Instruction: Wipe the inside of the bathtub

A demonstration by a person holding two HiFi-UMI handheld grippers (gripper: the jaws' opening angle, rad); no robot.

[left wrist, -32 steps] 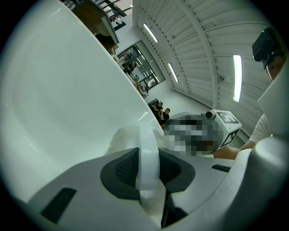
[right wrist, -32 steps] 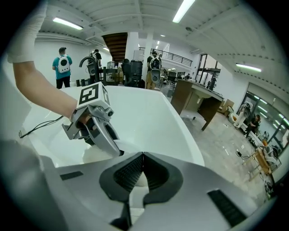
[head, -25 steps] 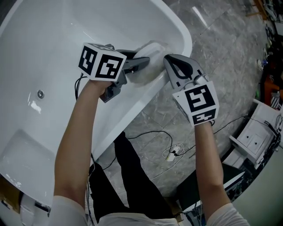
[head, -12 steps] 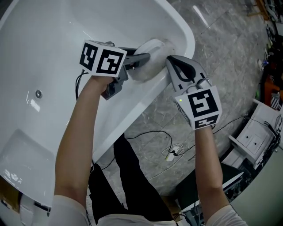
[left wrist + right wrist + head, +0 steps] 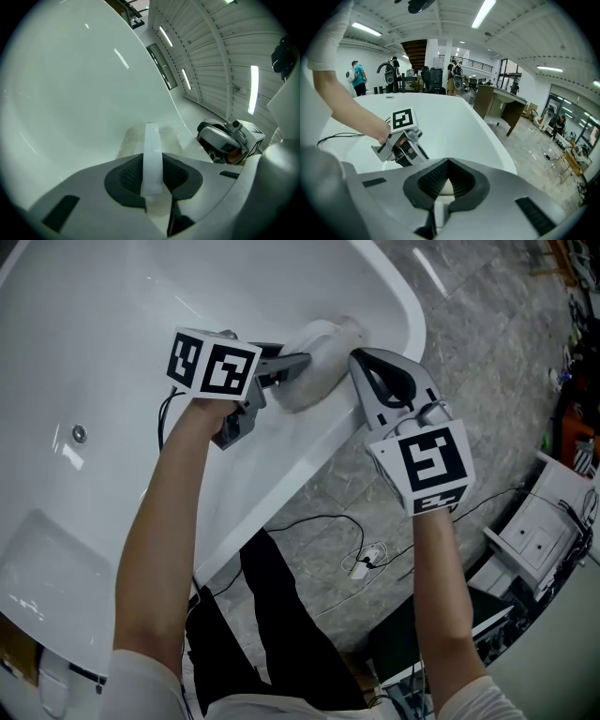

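A white bathtub [image 5: 141, 315] fills the upper left of the head view. My left gripper [image 5: 302, 362] reaches over it and is shut on a white cloth [image 5: 317, 351], which is pressed against the inner wall just below the rim. In the left gripper view the cloth [image 5: 152, 150] stands as a pale strip pinched between the dark pads, with the tub wall [image 5: 70, 93] behind it. My right gripper [image 5: 360, 362] hangs beside the cloth at the rim, jaws closed with nothing gripped. The right gripper view looks across the bathtub [image 5: 454, 122] at the left gripper [image 5: 401, 136].
A round metal fitting [image 5: 79, 434] sits on the tub wall at the left. Grey stone floor with loose cables [image 5: 361, 563] lies below the tub. A white cabinet [image 5: 544, 521] stands at the right. Several people [image 5: 358, 77] and a counter [image 5: 501, 105] are far behind.
The left gripper has slid the cloth a little up and to the right along the tub wall, nearer the rim. The right gripper has shifted slightly to the right.
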